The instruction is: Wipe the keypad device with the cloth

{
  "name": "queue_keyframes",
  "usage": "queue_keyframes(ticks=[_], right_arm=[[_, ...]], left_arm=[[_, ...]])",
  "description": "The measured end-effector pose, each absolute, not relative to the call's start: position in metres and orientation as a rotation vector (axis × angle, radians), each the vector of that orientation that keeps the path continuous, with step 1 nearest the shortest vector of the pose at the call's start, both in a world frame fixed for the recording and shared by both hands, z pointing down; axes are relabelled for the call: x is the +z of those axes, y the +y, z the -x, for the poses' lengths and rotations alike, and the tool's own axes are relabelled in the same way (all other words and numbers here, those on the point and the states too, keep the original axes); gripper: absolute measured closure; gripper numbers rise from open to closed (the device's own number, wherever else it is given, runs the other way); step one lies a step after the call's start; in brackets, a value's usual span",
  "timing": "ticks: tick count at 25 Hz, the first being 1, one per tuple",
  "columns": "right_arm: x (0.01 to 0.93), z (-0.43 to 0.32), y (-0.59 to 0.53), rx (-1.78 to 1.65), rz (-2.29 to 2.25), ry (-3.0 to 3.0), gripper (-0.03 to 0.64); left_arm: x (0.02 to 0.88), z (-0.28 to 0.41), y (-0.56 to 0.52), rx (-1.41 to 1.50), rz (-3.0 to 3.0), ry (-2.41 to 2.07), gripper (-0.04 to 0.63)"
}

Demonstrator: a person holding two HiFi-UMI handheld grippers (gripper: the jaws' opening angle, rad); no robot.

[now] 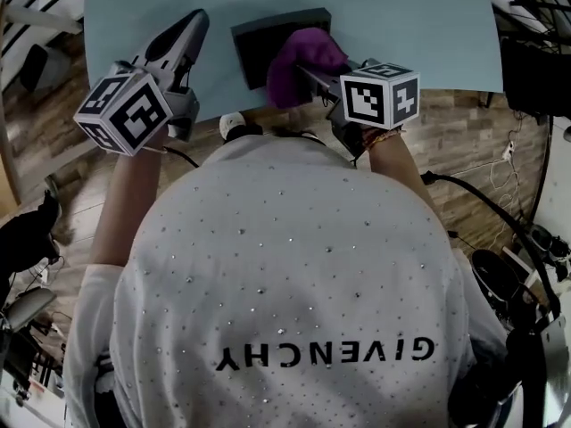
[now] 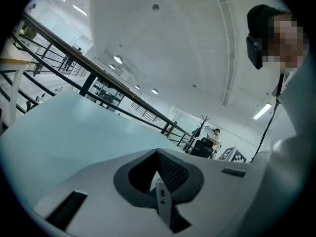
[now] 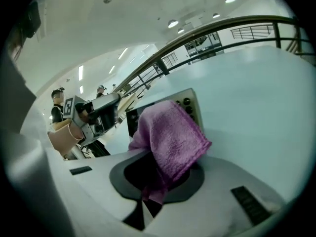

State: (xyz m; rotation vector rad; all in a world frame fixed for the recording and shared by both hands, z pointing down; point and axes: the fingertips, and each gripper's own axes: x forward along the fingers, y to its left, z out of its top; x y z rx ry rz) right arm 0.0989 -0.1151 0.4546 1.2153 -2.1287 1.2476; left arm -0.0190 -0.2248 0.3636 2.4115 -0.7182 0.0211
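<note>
R gripper [image 1: 314, 77] was clenched on purple cloth [image 1: 302, 59], which hid the right part of the keypad device [image 1: 263, 38] on light-blue table [image 1: 410, 25]. L gripper [image 1: 194, 25] had jaws together w/ nothing between, just left of device.

Bare worktop [image 1: 428, 34] beyond and to both sides of keypad device [image 1: 263, 43]. Device's right part under cloth [image 1: 302, 61]; left gripper [image 1: 198, 18] hangs just beside its left edge, not touching.
</note>
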Motion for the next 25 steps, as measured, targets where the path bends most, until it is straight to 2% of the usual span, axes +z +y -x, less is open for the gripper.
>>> queue_keyframes(ticks=[6,12,18,25], right_arm=[[0.459,-0.149,-0.121,1.126,-1.358,-2.007,0.575],[0.454,-0.176,-0.123,1.12,-1.462,-1.963,0.594],[0.417,-0.112,-0.124,1.183,-1.227,-2.274,0.598],[0.434,-0.03,-0.111,1.134,-0.921,-2.346,0.598]], left_arm=[[0.371,0.018,-0.226,0.041,-2.395,-0.689,0.595],[0.368,0.016,-0.224,0.037,-2.401,-0.663,0.594],[0.361,0.024,-0.231,0.031,-2.411,-0.684,0.595],[0.36,0.052,-0.231,0.012,-2.397,-0.742,0.595]])
